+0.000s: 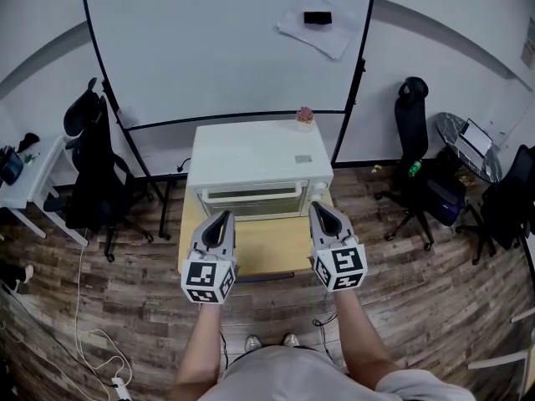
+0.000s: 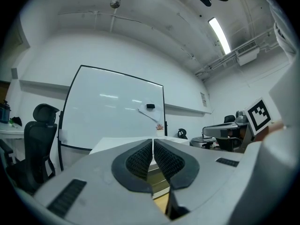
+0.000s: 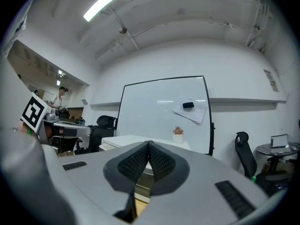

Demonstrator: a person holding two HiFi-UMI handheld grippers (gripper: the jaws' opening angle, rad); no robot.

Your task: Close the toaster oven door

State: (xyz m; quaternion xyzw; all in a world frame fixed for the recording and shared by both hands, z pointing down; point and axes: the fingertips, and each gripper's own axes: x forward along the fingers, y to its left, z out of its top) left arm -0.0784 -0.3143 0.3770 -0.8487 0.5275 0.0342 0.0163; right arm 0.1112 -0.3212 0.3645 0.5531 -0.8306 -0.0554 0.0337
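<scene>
Here L tongs [image 1: 221,217], R tongs [image 1: 321,209] pinched empty near toaster oven [image 1: 251,159].

Bright, even light from ceiling tubes [image 2: 219,34] streaks the whiteboard [image 2: 112,111] with faint glare and washes the toaster oven [image 1: 251,161] at the bench's [image 1: 251,249] far edge pale, while every view bows outward, the gripper views black-cornered and soft up close.
</scene>
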